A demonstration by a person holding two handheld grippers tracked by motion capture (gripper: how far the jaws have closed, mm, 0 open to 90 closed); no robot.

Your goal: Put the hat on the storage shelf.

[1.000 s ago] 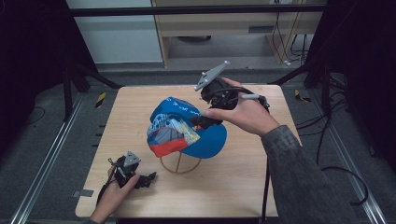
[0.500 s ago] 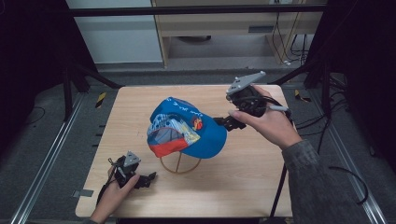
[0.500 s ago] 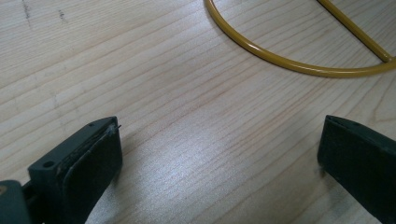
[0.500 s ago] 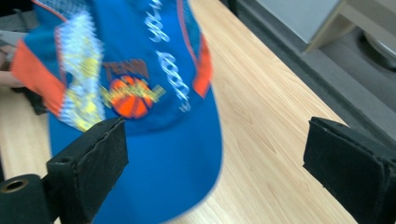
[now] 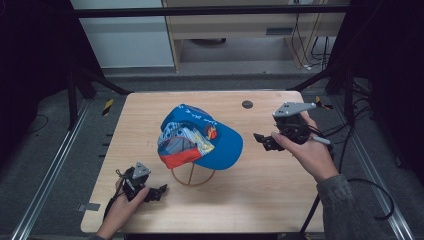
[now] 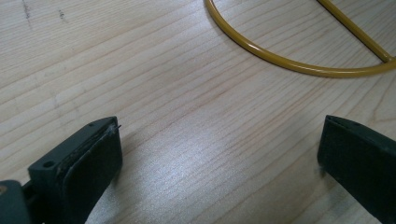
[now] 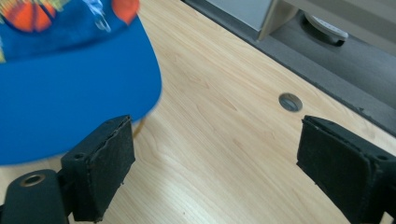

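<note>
- The left gripper point(image 5: 159, 192) sits low over the bench point(image 5: 260, 210), near its front left corner, held in the person's left hand point(image 5: 120, 210).
- Its jaws are spread wide with bare wood between them, as the left gripper view point(image 6: 219, 154) shows; they pinch nothing.
- Just beyond those jaws lies the yellow wire ring point(image 6: 280, 58) of a stand, flat on the wood and apart from the pads.
- In the high view that stand point(image 5: 192, 175) is a little right of the left gripper, toward the middle of the front half of the bench.
- The blue cap point(image 5: 200, 137) rests on top of the stand near the middle of the bench, its brim pointing toward the right edge.
- The cap's front panel carries a bright print in red, orange and white.
- A small round hole point(image 5: 247, 104) marks the wood near the back edge, right of the cap.
- The right gripper point(image 5: 261, 140) hangs above the bench near its right edge, in the person's right hand point(image 5: 310, 152), jaws pointing at the cap.
- Its jaws have just been closing slightly, yet stand wide apart with nothing between them; in the right gripper view point(image 7: 215, 163) the brim point(image 7: 70, 107) lies beyond the left jaw, clear of the pads.
</note>
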